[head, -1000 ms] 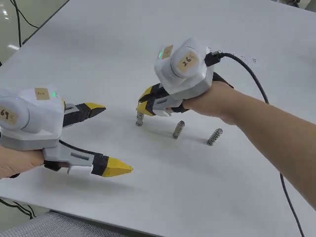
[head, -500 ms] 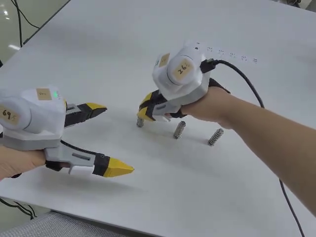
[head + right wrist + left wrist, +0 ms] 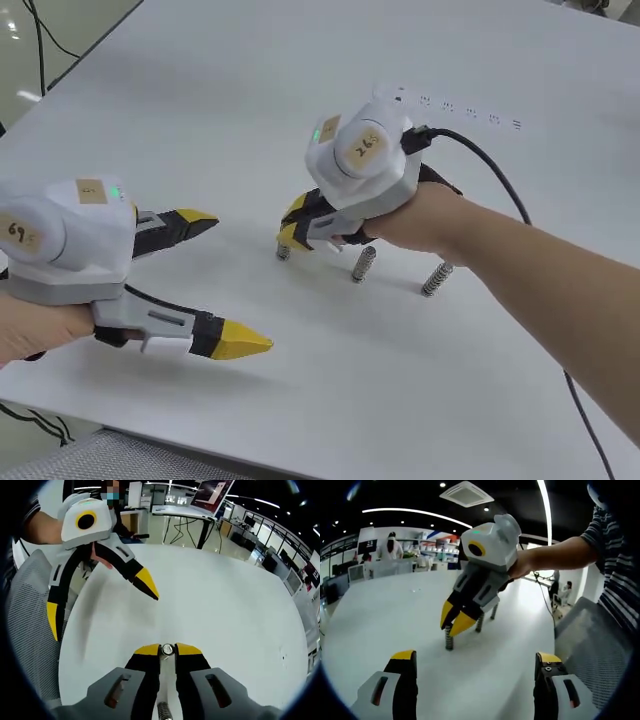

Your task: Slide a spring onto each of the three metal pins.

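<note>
White table (image 3: 200, 90) across the head view, all the work on it. Grey mesh chair (image 3: 600, 645) at the table's near edge, on the right of the left gripper view. Bare right forearm (image 3: 560, 290) reaching in from the lower right of the head view, right hand (image 3: 425, 215) closed round the white body of the right gripper (image 3: 290, 235). Black cable (image 3: 500, 185) trailing back from that body over the tabletop. Left gripper (image 3: 220, 280) at the lower left of the head view, held in the left hand (image 3: 35, 335), jaws spread wide, yellow tips well apart and pointing toward the springs. Right gripper tilted tip-down, yellow tips pressed almost together, pinching the round metal top of the left pin (image 3: 167, 649), seen end-on between the tips in the right gripper view.

Three springs standing in a row near the middle of the table, apart from one another and well apart from the left gripper. Left spring (image 3: 284, 250) directly under the right gripper's tips, foot on the table, upper coils hidden by the tips in the head view. Middle spring (image 3: 363, 262) just beside it, below the right hand. Right spring (image 3: 436, 277) further along, below the wrist. Pins inside the middle and right springs too small to make out. Same row in the left gripper view, beyond the spread jaws, left spring nearest, the other two behind the right gripper
</note>
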Available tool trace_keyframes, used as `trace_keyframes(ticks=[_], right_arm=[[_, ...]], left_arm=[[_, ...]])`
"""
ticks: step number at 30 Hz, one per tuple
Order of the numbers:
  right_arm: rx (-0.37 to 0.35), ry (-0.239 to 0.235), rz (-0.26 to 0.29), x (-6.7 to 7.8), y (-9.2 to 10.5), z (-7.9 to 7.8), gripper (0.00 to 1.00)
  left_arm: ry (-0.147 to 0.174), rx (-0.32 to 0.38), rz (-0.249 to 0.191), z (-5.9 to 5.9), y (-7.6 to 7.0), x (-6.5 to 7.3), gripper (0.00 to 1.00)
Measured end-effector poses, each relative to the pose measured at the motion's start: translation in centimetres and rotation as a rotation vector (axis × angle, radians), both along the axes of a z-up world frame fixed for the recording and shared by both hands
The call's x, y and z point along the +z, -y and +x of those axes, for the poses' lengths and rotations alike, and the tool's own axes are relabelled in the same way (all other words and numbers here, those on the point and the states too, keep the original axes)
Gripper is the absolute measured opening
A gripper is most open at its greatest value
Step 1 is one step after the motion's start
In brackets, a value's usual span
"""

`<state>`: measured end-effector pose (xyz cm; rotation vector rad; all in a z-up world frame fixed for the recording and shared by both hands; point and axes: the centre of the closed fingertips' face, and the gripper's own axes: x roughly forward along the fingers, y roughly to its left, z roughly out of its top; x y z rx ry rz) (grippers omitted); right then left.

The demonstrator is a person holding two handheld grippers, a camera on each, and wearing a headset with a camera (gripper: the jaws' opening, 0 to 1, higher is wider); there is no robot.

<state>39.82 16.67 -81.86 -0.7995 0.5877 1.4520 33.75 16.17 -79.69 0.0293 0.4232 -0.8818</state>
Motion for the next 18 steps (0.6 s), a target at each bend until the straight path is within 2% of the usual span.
trace_keyframes(ticks=[7,11,18], right_arm=[[-0.012,-0.016,0.014,0.1,-0.1,-0.1,0.09],[-0.038,-0.008,0.023,0.4,-0.1,0.4,0.14],[-0.038,-0.01,0.047,1.1,-0.3,0.2,0.15]], left_arm=[[0.007,-0.002,0.0,-0.1,0.1,0.2,0.95],[0.018,0.0,-0.009,0.0,0.1,0.5,0.96],[0.026,0.001,-0.017,0.2,0.3,0.9,0.96]])
